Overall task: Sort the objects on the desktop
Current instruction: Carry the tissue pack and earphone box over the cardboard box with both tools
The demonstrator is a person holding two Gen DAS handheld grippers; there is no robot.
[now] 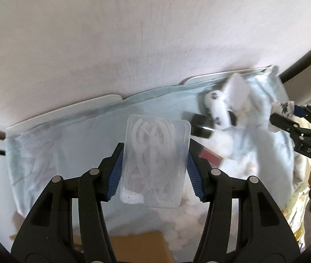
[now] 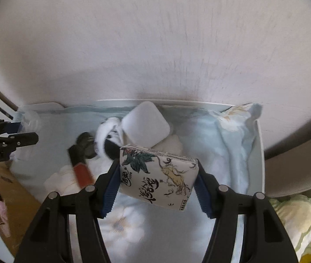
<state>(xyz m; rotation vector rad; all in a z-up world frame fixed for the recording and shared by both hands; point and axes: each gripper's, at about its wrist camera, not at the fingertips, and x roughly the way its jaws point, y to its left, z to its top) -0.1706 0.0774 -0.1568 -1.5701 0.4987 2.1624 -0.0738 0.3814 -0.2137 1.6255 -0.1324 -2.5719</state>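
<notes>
We see the left tool (image 1: 155, 166) pinching a clear plastic case (image 1: 155, 164) (white cords inside) while the right tool (image 2: 157, 184) clamps a printed tissue pack (image 2: 157, 175) above the pale blue cloth (image 2: 232, 153).

A plain pale wall (image 2: 155, 43) fills the upper view, softly lit. A pale blue floral cloth (image 2: 232, 149) is below, a cardboard box (image 1: 137, 247) nearest.
</notes>
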